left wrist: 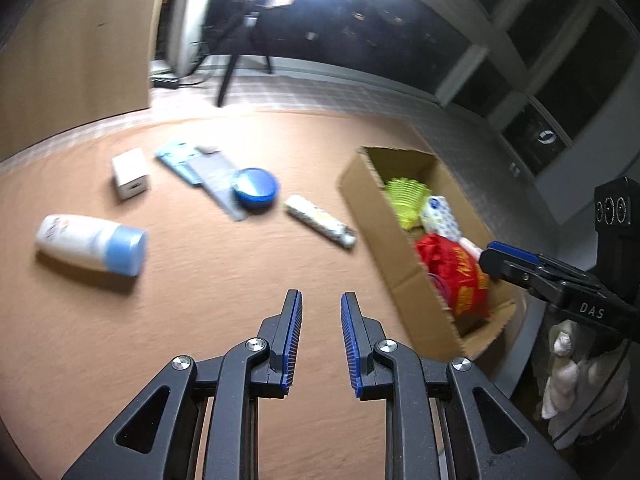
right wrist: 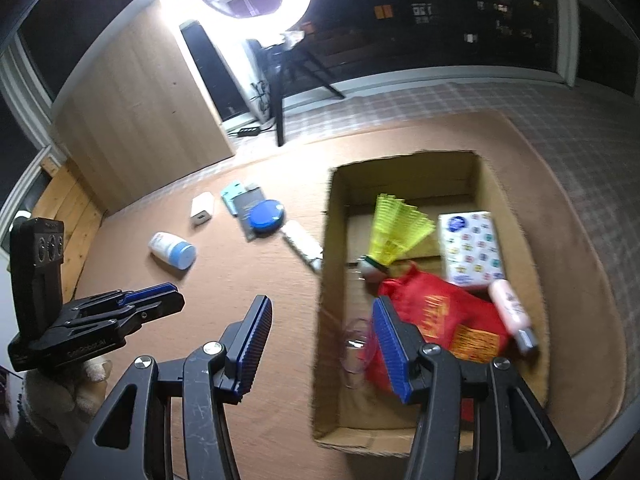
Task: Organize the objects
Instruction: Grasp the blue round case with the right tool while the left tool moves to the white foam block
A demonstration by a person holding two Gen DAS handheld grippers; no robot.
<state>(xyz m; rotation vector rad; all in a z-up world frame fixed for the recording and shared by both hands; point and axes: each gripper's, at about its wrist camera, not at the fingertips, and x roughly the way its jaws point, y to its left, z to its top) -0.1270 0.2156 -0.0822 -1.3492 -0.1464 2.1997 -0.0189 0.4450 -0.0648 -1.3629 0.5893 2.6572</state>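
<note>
Bottle (left wrist: 90,246) lying on carpet: light, rigid, rolls; grasp mid-body. Left gripper (left wrist: 320,314) and right gripper (right wrist: 320,326) both parted, empty.

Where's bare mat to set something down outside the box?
Free: the wide strip between the white bottle and the cardboard box, just ahead of the left gripper. Crowded: the far cluster of white charger, blue tin and tube.

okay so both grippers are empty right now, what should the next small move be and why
Probably ease the left gripper forward toward the white tube lying on the mat just outside the cardboard box. Its fingers are open with nothing between them, and that tube looks like the loose item closest to the box.
</note>
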